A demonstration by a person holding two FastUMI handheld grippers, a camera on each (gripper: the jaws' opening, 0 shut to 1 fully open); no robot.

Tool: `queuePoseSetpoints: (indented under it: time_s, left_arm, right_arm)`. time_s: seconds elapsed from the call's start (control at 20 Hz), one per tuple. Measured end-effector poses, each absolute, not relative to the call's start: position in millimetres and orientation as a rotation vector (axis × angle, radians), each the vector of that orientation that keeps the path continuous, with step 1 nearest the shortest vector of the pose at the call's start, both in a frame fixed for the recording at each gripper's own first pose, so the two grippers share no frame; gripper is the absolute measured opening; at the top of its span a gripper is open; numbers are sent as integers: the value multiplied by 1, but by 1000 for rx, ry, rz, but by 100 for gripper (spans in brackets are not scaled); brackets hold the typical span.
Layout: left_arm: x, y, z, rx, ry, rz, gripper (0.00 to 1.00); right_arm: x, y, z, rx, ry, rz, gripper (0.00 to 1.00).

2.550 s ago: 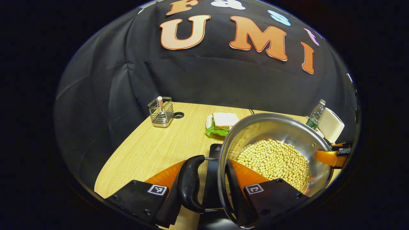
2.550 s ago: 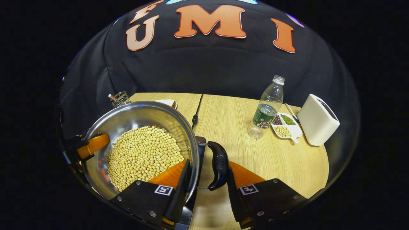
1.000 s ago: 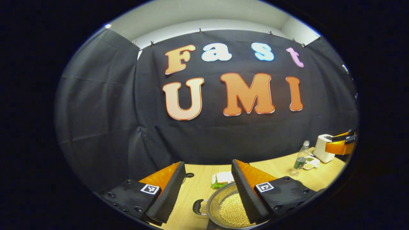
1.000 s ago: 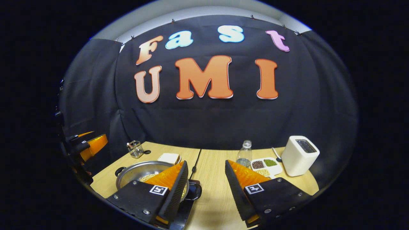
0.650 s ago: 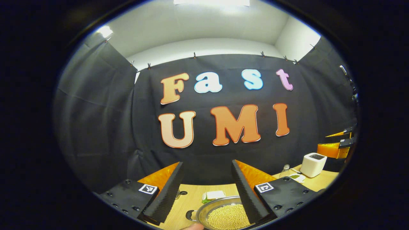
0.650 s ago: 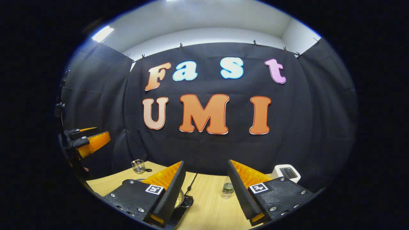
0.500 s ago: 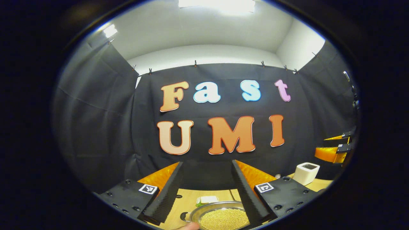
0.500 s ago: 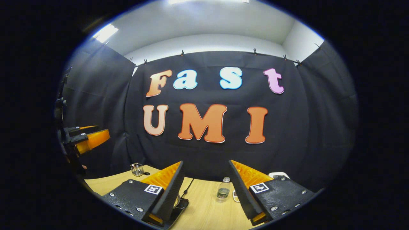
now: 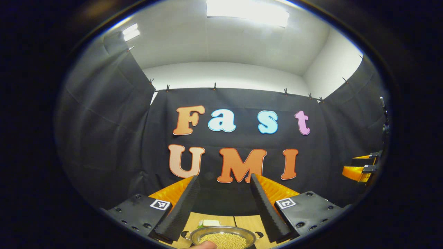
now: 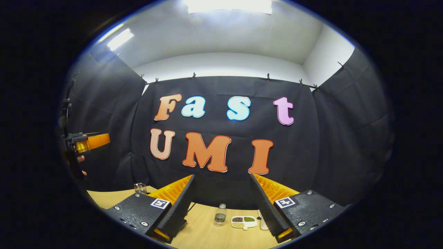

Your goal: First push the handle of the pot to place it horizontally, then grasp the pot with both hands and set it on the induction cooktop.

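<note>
Both the left gripper (image 9: 221, 207) and the right gripper (image 10: 221, 207) have their jaws spread and hold nothing, while the pot (image 9: 223, 238) of beans stands on the tabletop (image 10: 207, 231) at 6 o'clock in the left gripper view.

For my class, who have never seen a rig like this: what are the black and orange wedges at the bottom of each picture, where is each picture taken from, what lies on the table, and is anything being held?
There is no robot here. A person holds a two-finger gripper in each hand, and a fisheye camera rides on each.

The left gripper view looks along the left gripper; its black-padded orange fingers stand apart and hold nothing. Below them on the table sits the pot of yellow beans. The right gripper shows far off at the edge.

The right gripper view looks along the right gripper, also open and empty. Beyond it stand a bottle and a small tray of beans.

Both grippers are raised above the table, aimed at the cloth wall.
</note>
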State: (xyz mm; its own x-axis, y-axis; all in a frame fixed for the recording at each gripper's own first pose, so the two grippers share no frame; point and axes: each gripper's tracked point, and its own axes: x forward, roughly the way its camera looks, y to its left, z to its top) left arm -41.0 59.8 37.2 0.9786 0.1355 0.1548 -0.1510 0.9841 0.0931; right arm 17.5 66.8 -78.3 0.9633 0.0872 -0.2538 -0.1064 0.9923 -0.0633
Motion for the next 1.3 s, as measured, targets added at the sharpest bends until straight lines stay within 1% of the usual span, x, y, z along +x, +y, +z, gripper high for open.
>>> queuePoseSetpoints:
  time_s: [0.05, 0.1, 0.15, 0.2, 0.25, 0.3, 0.35, 0.4, 0.45, 0.5, 0.55, 0.6, 0.75, 0.8, 0.85, 0.9, 0.95, 1.15, 1.3]
  left_arm:
    - [-45, 54, 42, 110, -156, 140, 95]
    - [-49, 49, 47, 129, -167, 134, 98]
    - [-53, 48, 50, 151, -179, 142, 98]
    - [-58, 50, 51, 166, -189, 156, 98]
    - [-63, 49, 52, 169, -198, 162, 98]
    - [-66, 48, 55, 165, -206, 166, 95]
    - [-69, 49, 60, 162, -220, 176, 98]
    - [-71, 52, 66, 165, -235, 186, 95]
    - [-73, 54, 70, 173, -250, 191, 92]
    - [-73, 54, 71, 179, -257, 194, 92]
    - [-72, 56, 68, 174, -257, 197, 98]
    - [-71, 56, 66, 167, -252, 197, 99]
    - [-68, 64, 66, 165, -251, 222, 98]
    - [-67, 68, 67, 167, -253, 234, 98]
    - [-64, 71, 67, 165, -255, 241, 95]
    - [-63, 72, 66, 159, -256, 247, 98]
    - [-63, 73, 66, 152, -258, 255, 98]
    - [-61, 77, 70, 138, -271, 273, 97]
    - [-58, 75, 68, 130, -275, 271, 96]
  right_arm:
    - [18, 59, -70, -83, 234, 94, 95]
    - [16, 55, -66, -91, 219, 94, 95]
    - [11, 51, -58, -93, 196, 93, 97]
    - [9, 51, -53, -94, 174, 97, 97]
    - [5, 53, -52, -96, 164, 106, 95]
    - [1, 56, -52, -94, 164, 123, 95]
    - [-3, 61, -51, -92, 168, 145, 97]
    - [-6, 66, -50, -92, 172, 164, 95]
    - [-5, 67, -47, -93, 170, 172, 96]
    - [-3, 68, -44, -93, 164, 172, 95]
    - [-2, 70, -43, -92, 157, 172, 95]
    - [-1, 72, -43, -90, 154, 177, 95]
    - [-1, 73, -43, -90, 150, 181, 95]
    - [0, 71, -43, -93, 147, 180, 93]
    - [0, 71, -43, -94, 144, 181, 93]
    - [1, 72, -43, -93, 142, 181, 93]
    - [1, 72, -45, -94, 143, 183, 95]
    - [2, 72, -46, -109, 141, 189, 95]
    - [5, 67, -46, -108, 140, 168, 95]
